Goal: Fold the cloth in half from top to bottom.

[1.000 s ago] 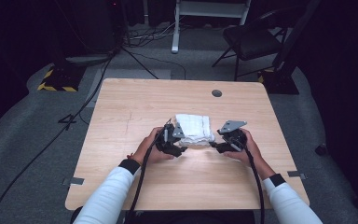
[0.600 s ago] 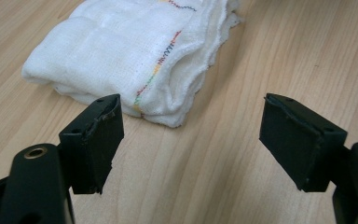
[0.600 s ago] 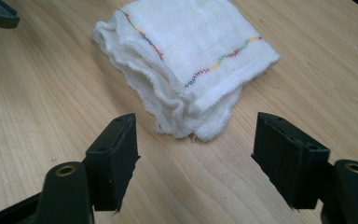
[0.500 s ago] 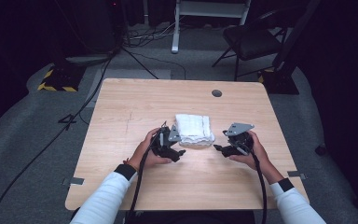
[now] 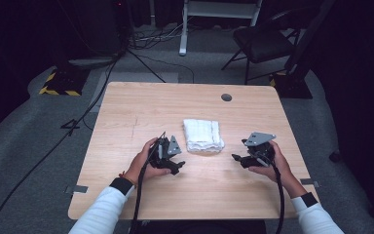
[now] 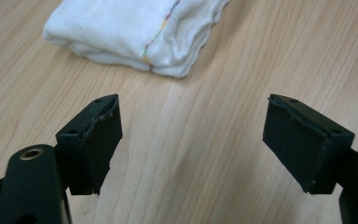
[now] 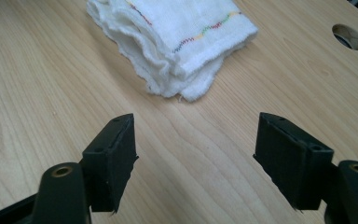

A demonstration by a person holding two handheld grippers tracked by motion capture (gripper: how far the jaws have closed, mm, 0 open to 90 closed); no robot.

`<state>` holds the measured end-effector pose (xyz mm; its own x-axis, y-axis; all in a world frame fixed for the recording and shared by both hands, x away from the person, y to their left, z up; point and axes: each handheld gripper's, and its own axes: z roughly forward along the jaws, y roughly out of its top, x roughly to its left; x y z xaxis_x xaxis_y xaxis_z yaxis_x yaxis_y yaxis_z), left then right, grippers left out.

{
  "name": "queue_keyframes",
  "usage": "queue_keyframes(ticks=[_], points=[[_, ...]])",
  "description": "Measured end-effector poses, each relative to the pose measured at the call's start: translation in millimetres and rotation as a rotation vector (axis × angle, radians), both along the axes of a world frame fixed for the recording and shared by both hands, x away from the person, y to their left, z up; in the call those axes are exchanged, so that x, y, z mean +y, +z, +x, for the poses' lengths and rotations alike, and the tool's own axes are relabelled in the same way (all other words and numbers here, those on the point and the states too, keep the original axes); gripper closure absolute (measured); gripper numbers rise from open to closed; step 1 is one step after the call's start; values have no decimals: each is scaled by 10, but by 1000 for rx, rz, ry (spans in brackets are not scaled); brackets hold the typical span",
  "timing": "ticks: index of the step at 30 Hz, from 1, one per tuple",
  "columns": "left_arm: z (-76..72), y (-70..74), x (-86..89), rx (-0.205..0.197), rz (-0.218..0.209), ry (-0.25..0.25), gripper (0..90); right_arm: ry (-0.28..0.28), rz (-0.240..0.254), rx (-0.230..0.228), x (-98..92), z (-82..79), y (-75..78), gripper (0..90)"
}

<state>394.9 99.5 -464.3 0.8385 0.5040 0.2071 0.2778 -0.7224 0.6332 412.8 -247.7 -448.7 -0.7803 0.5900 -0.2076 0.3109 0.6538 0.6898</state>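
Jaws of both the left gripper (image 5: 171, 161) and right gripper (image 5: 239, 159) have just been opening and stand wide with nothing between them, one each side of the folded white cloth (image 5: 202, 136) at mid-table (image 5: 141, 112), probably released and squared there. Gripper views add the cloth's stacked layers and coloured stitching (image 7: 205, 30); high view gives the spacing.

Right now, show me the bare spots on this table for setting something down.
Free: the far strip between the folded cloth and the cable hole, the left edge, and the near table edge. Crowded: mid-table, where the left gripper and right gripper flank the cloth.
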Motion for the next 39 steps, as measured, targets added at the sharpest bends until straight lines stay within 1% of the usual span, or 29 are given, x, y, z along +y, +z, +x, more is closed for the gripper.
queue_keyframes(ticks=[3, 5, 6, 7, 8, 12, 16, 18, 21, 24, 25, 26, 27, 29, 32, 36, 39], points=[[-47, -21, 68, 1, 7, 14, 198, -5, -10, 0, -52, -26, -9, 297], [-61, -28, 116, 27, 4, 19, 187, -8, -14, -1, -85, -45, -22, 297], [-74, -33, 141, 22, -3, 27, 185, -11, -16, -3, -102, -54, -29, 297], [-91, -39, 164, 10, 1, 32, 187, -14, -18, -3, -118, -69, -34, 299], [-107, -49, 180, 6, 6, 36, 188, -14, -19, -4, -135, -82, -39, 300], [-169, -73, 253, 4, 27, 53, 188, -24, -22, -2, -201, -131, -61, 300], [-223, -76, 338, -4, 23, 68, 189, -32, -30, 4, -264, -170, -93, 300], [-247, -82, 379, 1, 29, 77, 189, -37, -26, 6, -285, -193, -112, 300], [-295, -97, 438, 2, 34, 86, 190, -38, -33, 6, -324, -223, -136, 300], [-343, -118, 498, -8, 40, 101, 187, -44, -30, 11, -367, -267, -162, 300], [-354, -124, 522, -12, 38, 109, 186, -47, -29, 12, -384, -281, -174, 300], [-362, -130, 550, -13, 28, 114, 185, -46, -30, 10, -406, -293, -183, 300], [-369, -135, 581, -10, 21, 116, 185, -47, -24, 10, -430, -306, -194, 300], [-381, -154, 642, -6, 17, 121, 186, -54, 6, 20, -482, -330, -219, 300], [-408, -183, 744, 0, 12, 136, 183, -65, 6, 24, -561, -367, -260, 300], [-449, -213, 861, 9, 18, 163, 182, -94, 23, 33, -684, -407, -295, 300], [-479, -243, 935, 21, 24, 173, 179, -112, 42, 45, -769, -435, -325, 298]])
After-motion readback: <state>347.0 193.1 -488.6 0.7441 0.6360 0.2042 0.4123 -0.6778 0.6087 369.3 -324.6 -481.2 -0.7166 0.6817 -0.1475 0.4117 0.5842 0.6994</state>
